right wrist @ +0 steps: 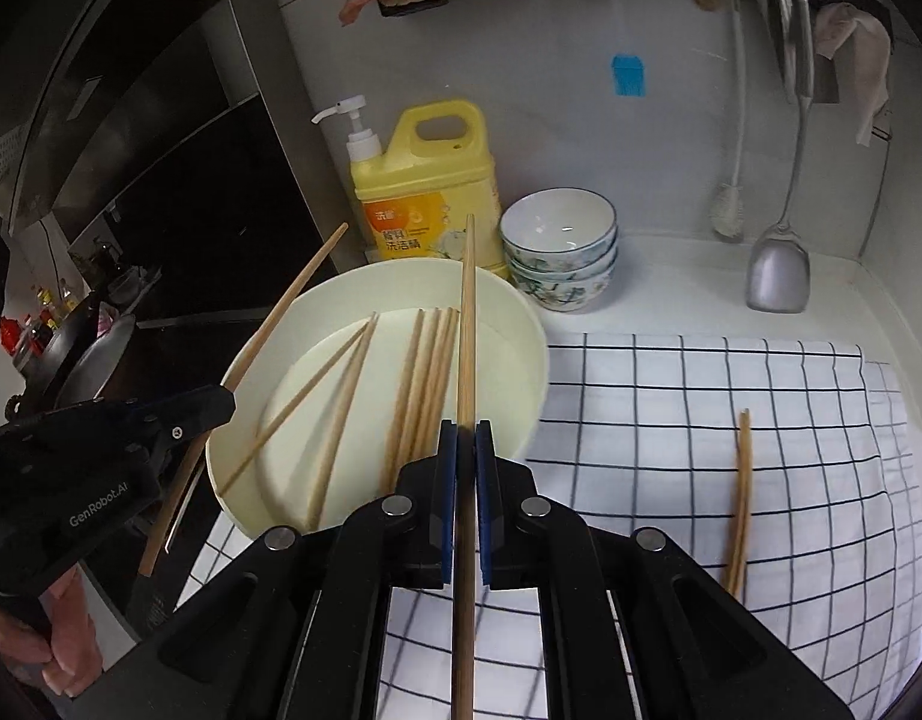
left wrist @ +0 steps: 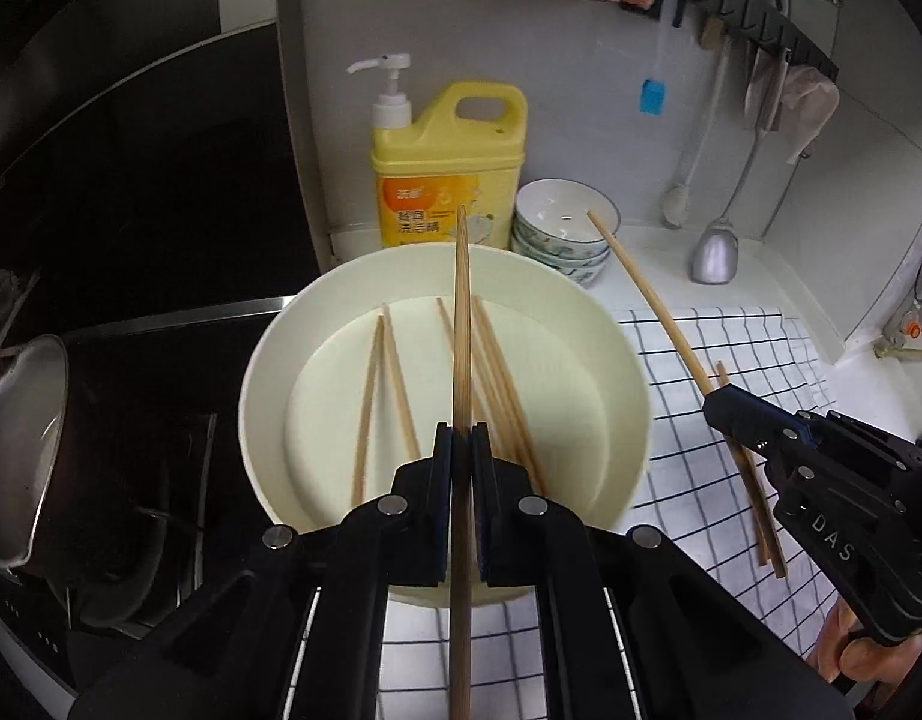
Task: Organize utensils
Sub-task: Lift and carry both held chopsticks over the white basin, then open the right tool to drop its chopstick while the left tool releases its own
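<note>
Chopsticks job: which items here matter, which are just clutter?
In play:
- left gripper, shut on a chopstick
- right gripper, shut on a second chopstick
- loose chopsticks in the white bowl
- chopstick pair on the checked cloth

Clutter:
- detergent jug
- stacked bowls
- spatula

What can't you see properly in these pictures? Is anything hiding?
1. Chopsticks in the white basin: in the right wrist view the right gripper covers their near ends, so I cannot count them.
2. Pot: left wrist view, cut off by the edge.
3. Detergent bottle: small label text is too tiny to read.
4. Pair on the checked cloth: left wrist view, partly behind the right gripper.
</note>
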Available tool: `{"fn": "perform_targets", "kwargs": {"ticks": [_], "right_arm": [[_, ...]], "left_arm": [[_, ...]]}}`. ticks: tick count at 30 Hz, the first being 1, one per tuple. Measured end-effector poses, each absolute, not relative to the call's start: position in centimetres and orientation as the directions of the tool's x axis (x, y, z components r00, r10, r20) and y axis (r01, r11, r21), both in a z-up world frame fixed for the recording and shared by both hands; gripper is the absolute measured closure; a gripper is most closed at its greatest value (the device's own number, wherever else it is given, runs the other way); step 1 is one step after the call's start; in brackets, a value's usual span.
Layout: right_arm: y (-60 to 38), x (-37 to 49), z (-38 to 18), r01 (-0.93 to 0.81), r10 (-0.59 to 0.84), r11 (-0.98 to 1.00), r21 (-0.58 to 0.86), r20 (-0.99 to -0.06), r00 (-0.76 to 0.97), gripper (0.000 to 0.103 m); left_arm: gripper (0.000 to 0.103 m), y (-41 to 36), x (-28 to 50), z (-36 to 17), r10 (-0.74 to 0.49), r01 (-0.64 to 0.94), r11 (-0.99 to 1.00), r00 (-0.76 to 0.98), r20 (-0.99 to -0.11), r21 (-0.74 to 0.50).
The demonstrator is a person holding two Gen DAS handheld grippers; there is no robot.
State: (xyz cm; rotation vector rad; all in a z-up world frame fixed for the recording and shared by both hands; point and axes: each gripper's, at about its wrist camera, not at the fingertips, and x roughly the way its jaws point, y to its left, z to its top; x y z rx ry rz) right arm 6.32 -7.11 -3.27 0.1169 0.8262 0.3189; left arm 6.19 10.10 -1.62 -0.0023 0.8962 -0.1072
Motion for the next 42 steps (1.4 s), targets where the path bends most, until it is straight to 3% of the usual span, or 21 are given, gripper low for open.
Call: {"fn": "perform_targets", "kwargs": {"ticks": [9,29,31,32,33,34,36,42], "right_arm": [[-1.7,10.2,-5.6,-0.203,0.319,0.948,0.246,-0.759,0.567,0.097],[0.1,16.0,-11.1,-0.227,0.32,0.943,0.242,-0.843,0.433,0.097],[-0.1,16.3,-10.9,-0.226,0.31,0.947,0.23,-0.845,0.436,0.089],[-0.2,16.1,-10.8,-0.226,0.302,0.949,0.22,-0.843,0.445,0.085],[-0.4,16.0,-10.5,-0.224,0.293,0.952,0.21,-0.839,0.458,0.076],[-0.5,15.9,-10.3,-0.225,0.291,0.952,0.206,-0.836,0.465,0.073],[-0.9,15.6,-10.0,-0.225,0.291,0.952,0.206,-0.835,0.467,0.073],[-1.7,14.3,-9.0,-0.218,0.288,0.954,0.204,-0.823,0.489,0.065]], "left_arm": [[0.096,15.1,10.2,-5.2,-0.112,0.084,0.993,0.542,-0.833,-0.078],[0.096,14.0,14.6,-11.2,-0.084,0.036,0.996,0.434,-0.897,-0.076],[0.095,14.0,14.6,-11.1,-0.078,0.029,0.997,0.432,-0.899,-0.073],[0.092,14.0,14.5,-10.8,-0.068,0.025,0.998,0.439,-0.896,-0.063],[0.077,14.1,14.3,-10.6,-0.051,0.019,0.999,0.448,-0.893,-0.047],[0.046,14.2,14.1,-10.2,-0.029,0.009,1.0,0.459,-0.888,-0.028],[0.026,14.7,13.3,-9.1,0.004,-0.019,1.0,0.505,-0.863,-0.007],[0.024,16.2,11.8,-7.4,0.017,-0.054,0.998,0.511,-0.859,-0.012]]}}
